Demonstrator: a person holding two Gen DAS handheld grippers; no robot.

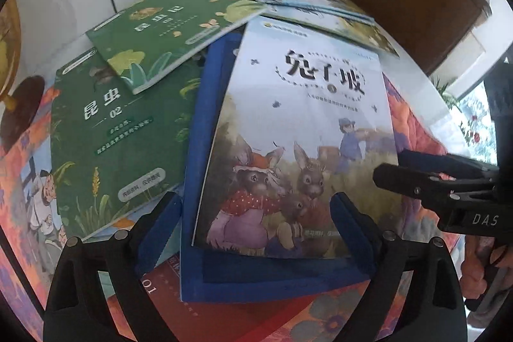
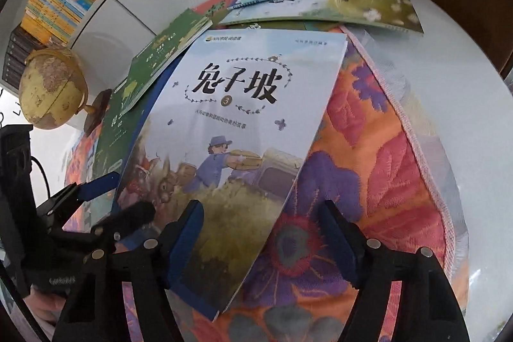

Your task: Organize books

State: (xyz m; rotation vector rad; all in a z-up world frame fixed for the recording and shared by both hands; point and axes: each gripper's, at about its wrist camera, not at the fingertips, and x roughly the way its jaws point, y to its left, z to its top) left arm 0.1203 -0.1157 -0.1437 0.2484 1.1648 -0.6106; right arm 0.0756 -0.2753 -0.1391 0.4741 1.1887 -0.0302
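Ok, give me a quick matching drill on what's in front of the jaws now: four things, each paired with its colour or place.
Things:
1. rabbit book
2. globe
3. insect book marked 02
4. flowered cloth

Descriptions:
A. dark green cover
B. orange and purple, under the books
C. pale blue cover, lying on a blue book
D. yellowish, by the white shelf unit

Pairs: 1-C, 2-D, 3-A, 4-B

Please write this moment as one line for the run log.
task: organize books | left tongs: open, straddling rabbit book | right tongs: open at its right edge | book lies on blue book | nothing held
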